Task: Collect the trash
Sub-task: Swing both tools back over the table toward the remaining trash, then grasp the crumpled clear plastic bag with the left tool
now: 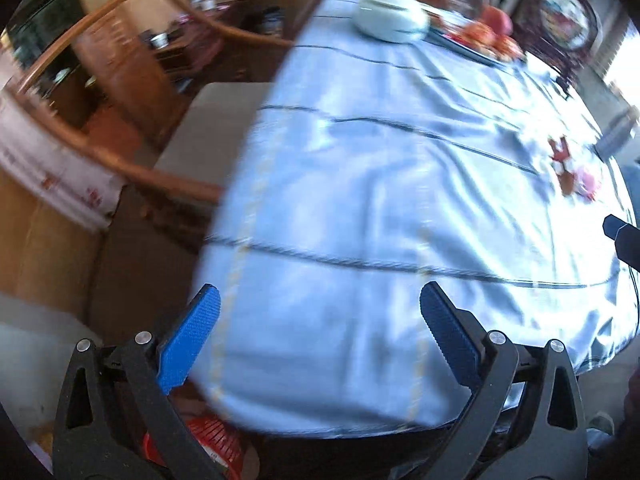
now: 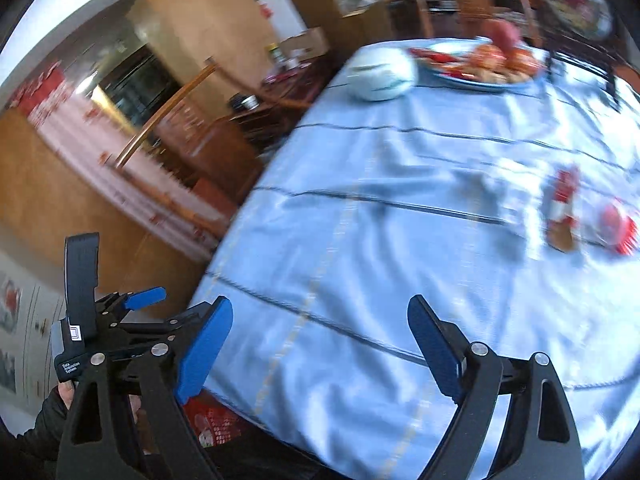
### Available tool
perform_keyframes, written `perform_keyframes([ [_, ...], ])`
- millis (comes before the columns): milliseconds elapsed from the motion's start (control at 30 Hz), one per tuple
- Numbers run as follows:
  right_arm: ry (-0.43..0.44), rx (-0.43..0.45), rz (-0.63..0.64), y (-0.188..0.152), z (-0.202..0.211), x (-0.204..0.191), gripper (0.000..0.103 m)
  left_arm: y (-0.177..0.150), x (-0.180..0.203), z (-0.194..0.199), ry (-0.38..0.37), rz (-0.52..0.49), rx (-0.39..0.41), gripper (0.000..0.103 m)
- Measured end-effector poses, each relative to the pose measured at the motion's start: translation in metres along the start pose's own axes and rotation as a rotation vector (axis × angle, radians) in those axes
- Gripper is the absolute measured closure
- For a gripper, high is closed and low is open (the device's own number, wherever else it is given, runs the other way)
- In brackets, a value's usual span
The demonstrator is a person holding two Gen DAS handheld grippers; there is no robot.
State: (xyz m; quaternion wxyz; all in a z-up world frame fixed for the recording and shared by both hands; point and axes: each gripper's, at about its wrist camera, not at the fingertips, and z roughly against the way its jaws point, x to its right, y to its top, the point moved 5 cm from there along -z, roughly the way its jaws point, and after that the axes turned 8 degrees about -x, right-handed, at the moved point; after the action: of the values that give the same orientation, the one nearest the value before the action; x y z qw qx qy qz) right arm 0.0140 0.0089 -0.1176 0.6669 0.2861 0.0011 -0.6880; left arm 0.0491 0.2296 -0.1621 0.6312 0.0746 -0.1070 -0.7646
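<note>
A long table draped in a glossy, wrinkled pale-blue cloth (image 1: 380, 208) with thin dark stripes. Both views are motion-blurred. The left gripper (image 1: 320, 320) hangs above the near edge, its ribbed blue pads spread wide, gripping nothing. The right gripper (image 2: 320, 332) is likewise spread wide and empty. The trash (crumpled red, brown and pink wrappers) (image 2: 560, 216) lies on the cloth's right side, well apart from both tools. At the far end sit a rounded white lidded bowl (image 1: 390, 18) and a tray of fruit (image 2: 488, 62). A red mesh basket (image 1: 212, 440) shows beneath the near edge, and curved wooden chairs (image 1: 120, 76) stand left
</note>
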Motion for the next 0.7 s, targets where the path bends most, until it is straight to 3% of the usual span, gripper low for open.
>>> perform_keyframes([
  [367,-0.080,0.082,-0.232,-0.016,0.051,0.136,0.015,0.043,0.126,-0.020,-0.018,-0.188,-0.014,0.007],
  [700,-0.113,0.120,-0.336,-0.031,0.085,0.211,0.015,0.061,0.218,-0.039,-0.089,-0.283,-0.058,0.007],
])
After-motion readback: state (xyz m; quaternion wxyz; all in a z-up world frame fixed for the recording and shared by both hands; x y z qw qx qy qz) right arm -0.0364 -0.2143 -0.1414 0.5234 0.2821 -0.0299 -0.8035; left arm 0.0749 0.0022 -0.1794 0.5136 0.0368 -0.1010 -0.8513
